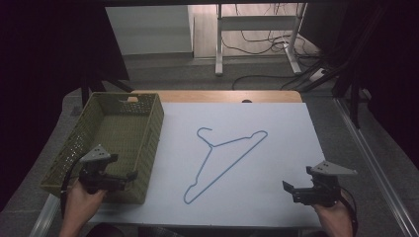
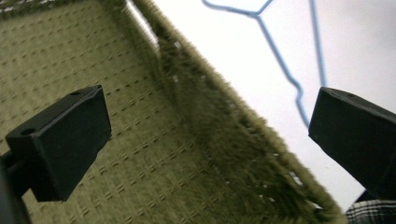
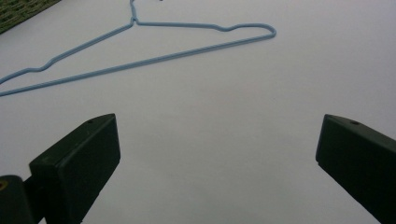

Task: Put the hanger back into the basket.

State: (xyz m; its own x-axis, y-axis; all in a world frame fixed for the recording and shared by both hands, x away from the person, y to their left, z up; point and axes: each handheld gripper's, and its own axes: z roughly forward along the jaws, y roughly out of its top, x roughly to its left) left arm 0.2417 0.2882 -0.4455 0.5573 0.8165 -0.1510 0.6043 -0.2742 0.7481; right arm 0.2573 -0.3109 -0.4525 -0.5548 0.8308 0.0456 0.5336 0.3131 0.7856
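Note:
A thin blue wire hanger [image 1: 223, 163] lies flat on the white sheet [image 1: 276, 138], hook toward the back. In the right gripper view the hanger [image 3: 154, 44] stretches across the top. The left gripper view catches part of the hanger [image 2: 285, 65] past the basket's rim. My left gripper [image 1: 129, 177] hovers over the near right corner of the olive basket [image 1: 148, 143], jaws wide apart and empty. My right gripper [image 1: 289, 190] is held low over the sheet's front right, well to the right of the hanger, open with nothing between its jaws.
The olive woven basket [image 2: 140, 140] stands empty at the table's left. A wooden table edge [image 1: 217, 96] shows behind the sheet. Beyond it are a white desk frame [image 1: 257, 29] and cables on the floor.

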